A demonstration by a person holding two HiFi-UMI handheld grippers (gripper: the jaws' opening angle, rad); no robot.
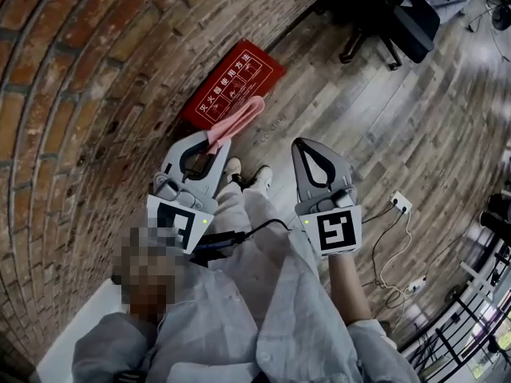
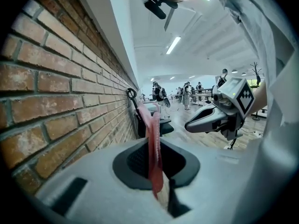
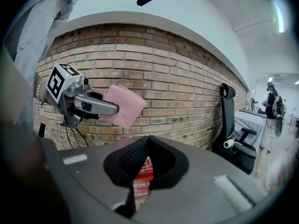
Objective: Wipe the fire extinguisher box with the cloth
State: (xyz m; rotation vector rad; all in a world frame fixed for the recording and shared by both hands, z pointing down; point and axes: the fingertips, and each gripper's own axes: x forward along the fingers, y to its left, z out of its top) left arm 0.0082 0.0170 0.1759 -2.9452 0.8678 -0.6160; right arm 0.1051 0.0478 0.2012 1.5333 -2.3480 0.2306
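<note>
- Head view: we look steeply down from above the left gripper [image 1: 214, 142] and right gripper [image 1: 302, 144] onto floor [image 1: 383, 150], brick wall [image 1: 72, 94] and fire extinguisher box [image 1: 239, 74].
- Left gripper view: we ride low behind its fingers [image 2: 93, 171], facing along the wall, close beside it.
- Right gripper view: we face the wall squarely.
- Shared: wall, cloth [image 1: 239, 118] and office chair [image 1: 399, 14] in all three; each gripper view catches the other gripper.
</note>
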